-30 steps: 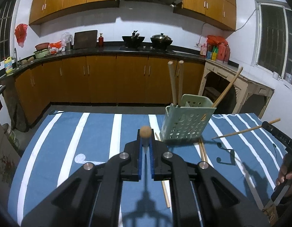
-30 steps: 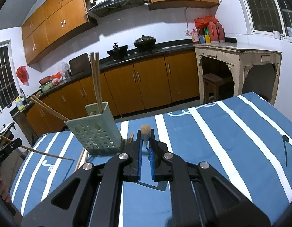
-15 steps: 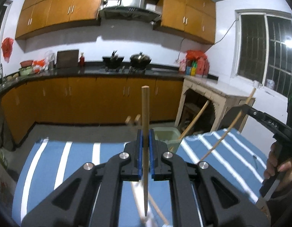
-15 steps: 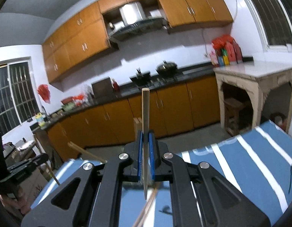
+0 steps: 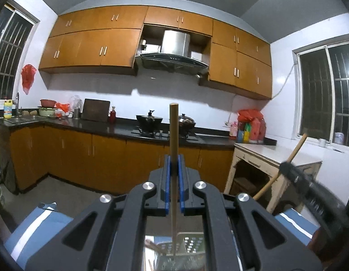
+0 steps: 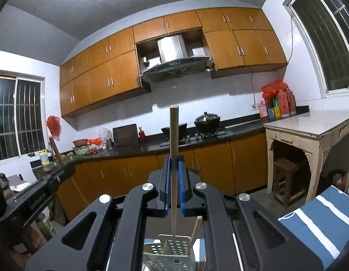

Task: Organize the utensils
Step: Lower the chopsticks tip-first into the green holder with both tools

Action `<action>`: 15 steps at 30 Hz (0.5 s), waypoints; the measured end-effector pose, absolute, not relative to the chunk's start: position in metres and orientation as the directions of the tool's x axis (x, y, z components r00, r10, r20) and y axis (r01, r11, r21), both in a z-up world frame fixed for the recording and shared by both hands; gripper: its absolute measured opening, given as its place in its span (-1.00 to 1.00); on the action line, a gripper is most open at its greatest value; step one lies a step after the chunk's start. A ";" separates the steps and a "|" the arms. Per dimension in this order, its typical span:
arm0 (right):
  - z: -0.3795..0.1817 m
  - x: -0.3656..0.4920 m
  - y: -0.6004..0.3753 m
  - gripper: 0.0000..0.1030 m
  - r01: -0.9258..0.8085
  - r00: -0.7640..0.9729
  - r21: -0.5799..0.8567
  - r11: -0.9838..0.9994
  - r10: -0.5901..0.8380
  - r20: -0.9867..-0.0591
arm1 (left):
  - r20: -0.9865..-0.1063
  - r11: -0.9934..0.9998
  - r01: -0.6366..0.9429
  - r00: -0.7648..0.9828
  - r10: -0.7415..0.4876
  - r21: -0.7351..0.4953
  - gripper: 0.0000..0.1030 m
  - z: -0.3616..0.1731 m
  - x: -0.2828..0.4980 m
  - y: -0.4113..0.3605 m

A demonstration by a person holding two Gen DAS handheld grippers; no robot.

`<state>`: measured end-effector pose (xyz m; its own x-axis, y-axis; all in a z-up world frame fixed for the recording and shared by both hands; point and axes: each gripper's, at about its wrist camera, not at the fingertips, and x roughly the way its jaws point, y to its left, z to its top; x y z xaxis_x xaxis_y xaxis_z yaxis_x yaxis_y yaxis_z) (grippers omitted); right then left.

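Note:
My left gripper [image 5: 173, 164] is shut on a wooden chopstick [image 5: 174, 131] that stands upright between the blue pads. Its lower tip hangs over the pale green perforated holder [image 5: 188, 248], seen low between the gripper arms. My right gripper [image 6: 173, 164] is shut on a second upright chopstick [image 6: 174, 133], whose tip reaches down to the same holder [image 6: 174, 248]. Another chopstick [image 6: 195, 232] leans inside the holder. The right gripper's body [image 5: 310, 194] shows at the right of the left wrist view. The left gripper's body [image 6: 36, 196] shows at the left of the right wrist view.
The table's blue striped cloth [image 5: 39, 228] [image 6: 321, 214] shows only at the lower corners. Beyond stand orange cabinets and a dark counter [image 5: 106, 126] with pots on a stove. A white side table [image 6: 310, 126] with a wooden stool [image 6: 287, 180] under it is at the right.
Both grippers have risen and tipped up to level. Each chopstick swung from end-on to upright, and the holder dropped from ahead to low under the grippers.

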<state>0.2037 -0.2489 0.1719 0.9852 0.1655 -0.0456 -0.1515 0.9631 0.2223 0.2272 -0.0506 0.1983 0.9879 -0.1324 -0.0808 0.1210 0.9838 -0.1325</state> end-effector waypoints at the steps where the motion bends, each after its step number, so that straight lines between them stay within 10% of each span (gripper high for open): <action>1: 0.166 0.210 -0.248 -0.85 -0.149 0.984 0.228 0.962 0.167 -0.063 | -0.076 0.984 0.116 0.989 -0.127 -0.138 -0.86 0.195 0.232 -0.052; 15: 0.127 0.241 -0.244 -0.85 -0.162 0.955 0.253 0.954 0.217 -0.203 | -0.159 0.978 0.089 0.980 -0.120 -0.189 -0.85 0.158 0.288 -0.056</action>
<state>0.2410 -0.2436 0.1268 0.9548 0.2167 -0.2034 -0.1624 0.9536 0.2534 0.2885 -0.0555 0.1581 0.9800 -0.1203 -0.1587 0.0894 0.9778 -0.1893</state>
